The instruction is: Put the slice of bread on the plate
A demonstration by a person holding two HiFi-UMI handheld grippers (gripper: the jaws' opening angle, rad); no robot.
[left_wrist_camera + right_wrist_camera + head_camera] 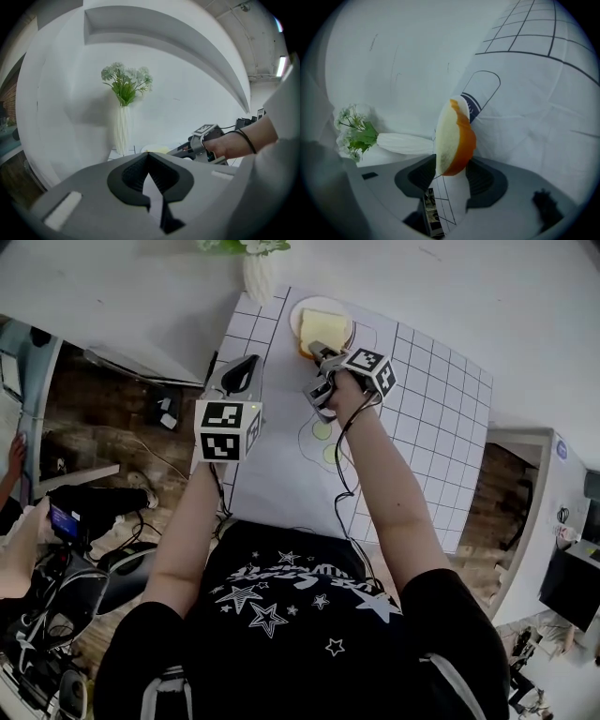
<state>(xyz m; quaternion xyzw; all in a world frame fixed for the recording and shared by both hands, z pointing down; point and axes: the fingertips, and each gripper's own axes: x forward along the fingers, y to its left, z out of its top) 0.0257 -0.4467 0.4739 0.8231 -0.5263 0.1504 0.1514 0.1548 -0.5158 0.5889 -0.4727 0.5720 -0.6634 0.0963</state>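
Observation:
A slice of bread (322,329) with an orange-brown crust lies on the small white plate (298,310) at the far end of the table. My right gripper (317,345) reaches its near edge. In the right gripper view the bread (454,136) sits between the wide jaws, the pads stand off its sides, and the blue-edged plate (472,104) shows behind it. My left gripper (249,362) hovers to the left, apart from the plate, shut with nothing in it; its tips (149,154) meet. The left gripper view also shows the right gripper (182,151) and the person's hand.
A white vase of green-white flowers (256,273) stands just left of the plate, against the wall. The table carries a white gridded mat (431,399) with two green circles (322,430). The table's left edge drops to a floor with cables and gear (84,512).

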